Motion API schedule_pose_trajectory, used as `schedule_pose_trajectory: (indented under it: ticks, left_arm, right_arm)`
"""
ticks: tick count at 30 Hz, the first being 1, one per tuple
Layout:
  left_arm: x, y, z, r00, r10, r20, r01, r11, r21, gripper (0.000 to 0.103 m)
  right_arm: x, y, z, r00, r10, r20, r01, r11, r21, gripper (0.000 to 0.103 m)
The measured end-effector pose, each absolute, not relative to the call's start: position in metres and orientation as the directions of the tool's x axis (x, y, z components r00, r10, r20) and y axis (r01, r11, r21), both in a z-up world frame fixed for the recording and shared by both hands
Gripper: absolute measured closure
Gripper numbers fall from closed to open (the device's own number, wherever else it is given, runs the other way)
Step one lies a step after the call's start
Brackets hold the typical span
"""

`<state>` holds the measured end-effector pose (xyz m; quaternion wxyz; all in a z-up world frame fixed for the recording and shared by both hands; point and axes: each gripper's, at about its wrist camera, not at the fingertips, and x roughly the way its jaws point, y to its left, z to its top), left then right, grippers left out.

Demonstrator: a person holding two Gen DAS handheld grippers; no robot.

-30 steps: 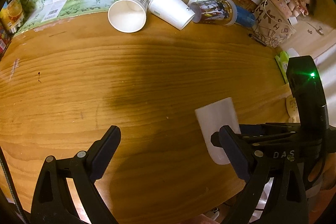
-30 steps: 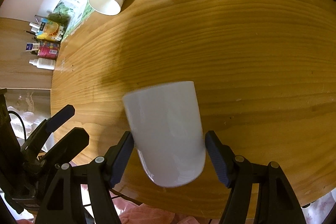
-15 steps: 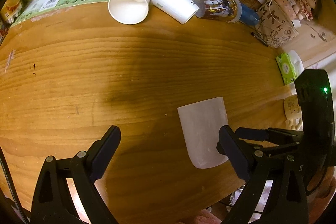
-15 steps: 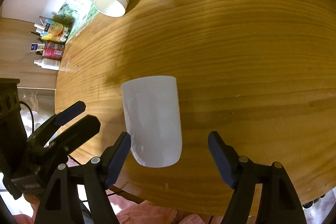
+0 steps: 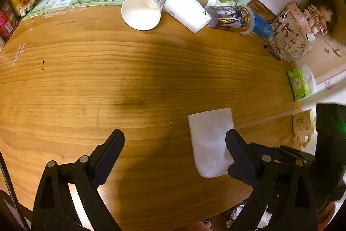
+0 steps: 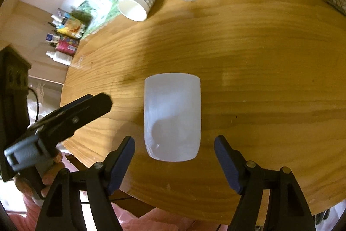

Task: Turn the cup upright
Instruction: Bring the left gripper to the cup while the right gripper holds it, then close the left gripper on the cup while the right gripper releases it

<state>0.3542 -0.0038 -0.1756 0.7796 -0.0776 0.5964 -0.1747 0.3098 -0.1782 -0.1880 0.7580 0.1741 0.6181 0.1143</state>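
Translucent white plastic cup centred only in right view, now clear of spread right gripper; left gripper likewise spread, empty.

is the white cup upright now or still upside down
Cannot tell. The white cup stands on end on the table, free of the open right tool, but no rim opening shows.

The right gripper fills the bottom of its own view, its blue-padded fingers spread wide apart and gripping nothing. The left gripper is likewise spread wide in its own view, and in the right wrist view it enters from the lower left, held by a hand.
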Motion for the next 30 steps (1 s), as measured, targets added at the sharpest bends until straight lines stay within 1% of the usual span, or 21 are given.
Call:
schedule_pose_trajectory:
  ticks: [7,11,14,20,24,30]
  left_arm:
    - [0.354,-0.011,-0.175,0.258,-0.336,-0.906,0.134,0.941,-0.311,0.007]
    - [0.353,-0.019,-0.181,0.256,-0.318,-0.913,0.112,0.948,-0.299,0.007]
    - [0.352,-0.023,-0.187,0.244,-0.318,-0.916,0.094,0.948,-0.304,0.007]
    - [0.353,-0.032,-0.199,0.232,-0.301,-0.925,0.071,0.954,-0.293,0.007]
    - [0.356,-0.037,-0.208,0.217,-0.298,-0.929,0.056,0.954,-0.293,0.007]
    - [0.364,-0.042,-0.215,0.202,-0.339,-0.919,0.02,0.939,-0.342,0.007]
  right_arm:
    - [0.291,-0.174,-0.178,0.315,0.364,-0.877,-0.037,0.928,0.371,0.026]
    - [0.277,-0.178,-0.174,0.399,0.371,-0.839,-0.079,0.925,0.371,0.026]
    - [0.267,-0.181,-0.173,0.451,0.371,-0.811,-0.095,0.924,0.37,0.026]
    - [0.247,-0.191,-0.179,0.543,0.319,-0.777,-0.101,0.943,0.316,0.026]
    - [0.236,-0.196,-0.185,0.554,0.29,-0.781,-0.11,0.955,0.276,0.026]
    - [0.231,-0.206,-0.2,0.534,0.254,-0.806,-0.1,0.966,0.238,0.026]
